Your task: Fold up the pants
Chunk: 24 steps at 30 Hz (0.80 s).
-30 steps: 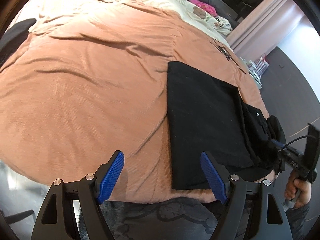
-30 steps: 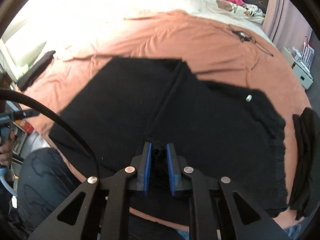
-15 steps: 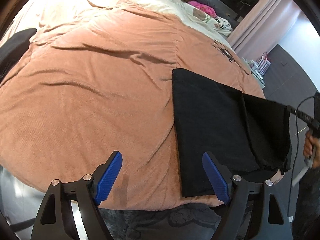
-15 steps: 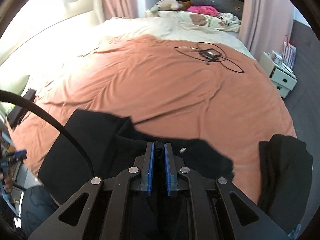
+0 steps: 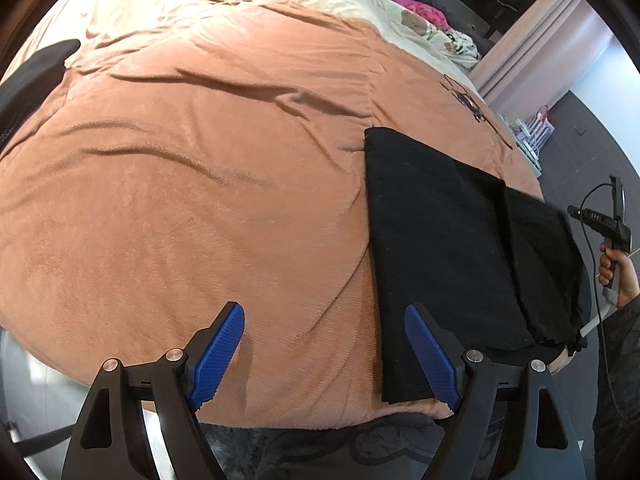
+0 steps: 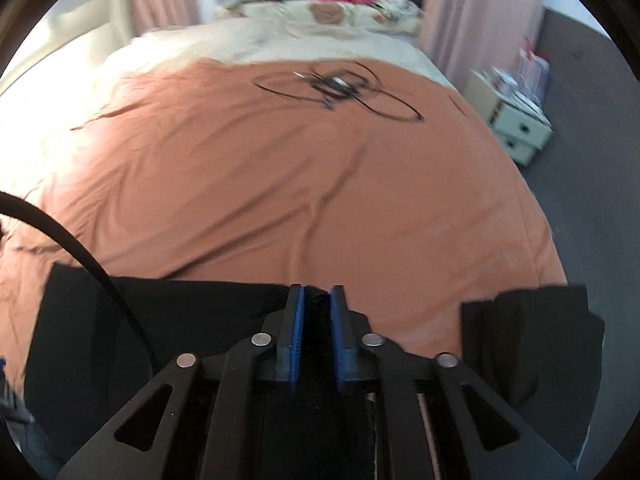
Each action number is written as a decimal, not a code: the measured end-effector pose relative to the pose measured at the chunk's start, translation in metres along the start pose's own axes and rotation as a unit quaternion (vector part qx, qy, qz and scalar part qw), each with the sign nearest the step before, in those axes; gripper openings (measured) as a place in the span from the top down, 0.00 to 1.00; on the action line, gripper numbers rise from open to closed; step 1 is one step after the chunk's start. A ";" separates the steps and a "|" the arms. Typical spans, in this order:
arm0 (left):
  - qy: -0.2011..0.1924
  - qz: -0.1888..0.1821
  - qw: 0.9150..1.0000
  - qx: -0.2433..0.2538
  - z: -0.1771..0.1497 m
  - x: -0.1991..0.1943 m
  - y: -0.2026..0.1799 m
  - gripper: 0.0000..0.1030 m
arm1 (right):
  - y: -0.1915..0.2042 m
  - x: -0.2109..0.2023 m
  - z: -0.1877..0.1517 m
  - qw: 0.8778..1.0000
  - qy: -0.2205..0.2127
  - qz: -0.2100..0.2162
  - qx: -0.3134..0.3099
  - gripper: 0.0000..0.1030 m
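Black pants (image 5: 436, 240) lie half-folded at the bed's (image 5: 200, 184) near edge. Right gripper (image 6: 316, 300), jaws just easing apart, pinches their fabric; left gripper (image 5: 324, 344) spread, empty.

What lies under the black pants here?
The black pants lie on the orange blanket, near its front edge. A folded layer sits on top; the blanket beneath and any lower layers are covered.

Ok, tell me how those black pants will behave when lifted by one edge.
The black pants will probably flop and drape: the layers lie flat, following the blanket. They look light, since the right gripper has one pinched fold. Loose layers may slide apart.
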<state>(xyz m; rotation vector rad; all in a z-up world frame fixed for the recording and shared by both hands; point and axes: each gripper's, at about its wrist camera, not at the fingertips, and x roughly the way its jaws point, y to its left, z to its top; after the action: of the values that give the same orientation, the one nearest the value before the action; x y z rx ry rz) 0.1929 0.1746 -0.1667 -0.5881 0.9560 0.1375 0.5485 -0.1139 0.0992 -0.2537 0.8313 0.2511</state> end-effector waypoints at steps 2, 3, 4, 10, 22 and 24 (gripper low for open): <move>0.001 0.000 1.000 0.001 0.000 0.000 0.000 0.18 | 0.003 -0.002 -0.006 1.000 -0.001 0.015 0.009 0.74; 0.002 -0.001 1.000 0.002 0.000 0.001 0.000 0.18 | 0.005 -0.004 -0.011 1.000 -0.003 0.025 0.012 0.57; 0.003 -0.001 1.000 0.002 0.000 0.001 0.000 0.18 | 0.012 -0.009 -0.017 0.999 -0.009 0.033 0.007 0.47; 0.004 -0.008 1.000 0.004 0.000 0.001 -0.001 0.18 | 0.062 -0.039 -0.055 0.996 -0.005 0.075 -0.052 0.47; 0.009 -0.024 1.000 0.014 -0.010 -0.004 -0.009 0.18 | 0.133 -0.088 -0.122 0.984 0.013 0.134 -0.116 0.47; 0.013 -0.030 0.999 0.010 -0.012 -0.003 -0.008 0.18 | 0.140 -0.094 -0.133 0.983 0.017 0.141 -0.118 0.47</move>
<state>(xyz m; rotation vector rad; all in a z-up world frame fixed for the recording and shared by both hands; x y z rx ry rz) 0.1853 0.1617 -0.1657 -0.5999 0.9636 0.0661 0.3506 -0.0360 0.0666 -0.3624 0.8708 0.6143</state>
